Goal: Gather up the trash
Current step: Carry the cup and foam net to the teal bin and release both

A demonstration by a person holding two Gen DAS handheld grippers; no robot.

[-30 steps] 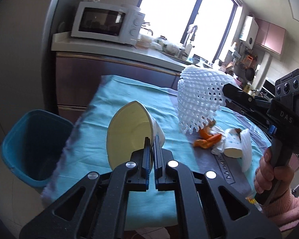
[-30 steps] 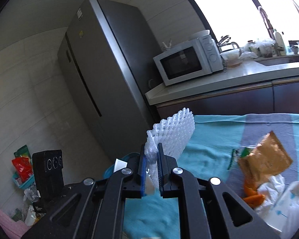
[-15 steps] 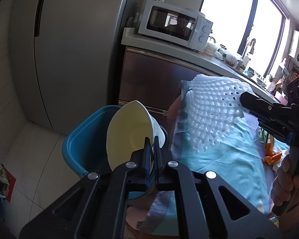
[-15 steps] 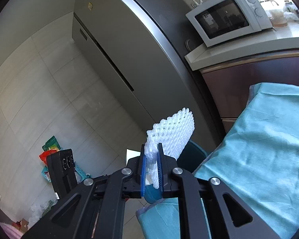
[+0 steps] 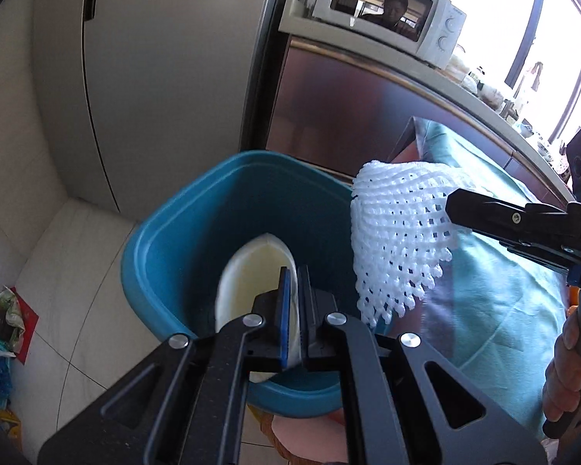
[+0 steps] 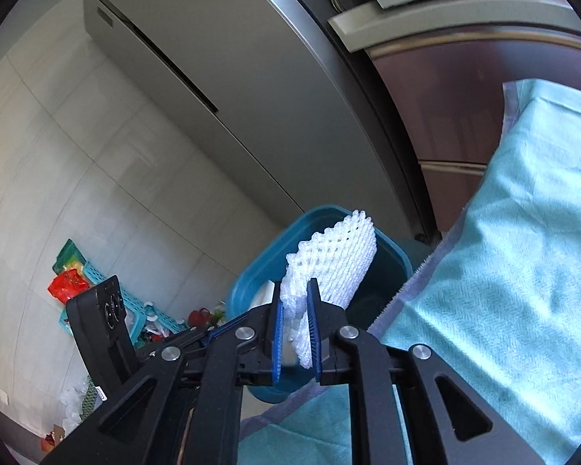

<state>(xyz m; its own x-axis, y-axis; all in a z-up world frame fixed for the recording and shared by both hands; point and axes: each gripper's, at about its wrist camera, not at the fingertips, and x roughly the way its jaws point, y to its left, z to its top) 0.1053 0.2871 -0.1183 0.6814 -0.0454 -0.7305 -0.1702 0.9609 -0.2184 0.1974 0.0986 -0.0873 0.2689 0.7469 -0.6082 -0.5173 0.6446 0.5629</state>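
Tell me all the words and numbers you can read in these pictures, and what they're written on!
None can be read.
Microwave: there are marks around its two dials, too small to read.
Fridge: a small label sits near the top of the door, too blurred to read.
Red packets on the floor: any print is too small to read.
The foam net, yellow bowl and blue bin show no writing.

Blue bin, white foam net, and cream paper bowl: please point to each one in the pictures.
Blue bin (image 5: 166, 271): left wrist view, inner left wall.
White foam net (image 6: 341, 255): right wrist view, mesh above the pads.
Cream paper bowl (image 5: 251, 275): left wrist view, inner face.
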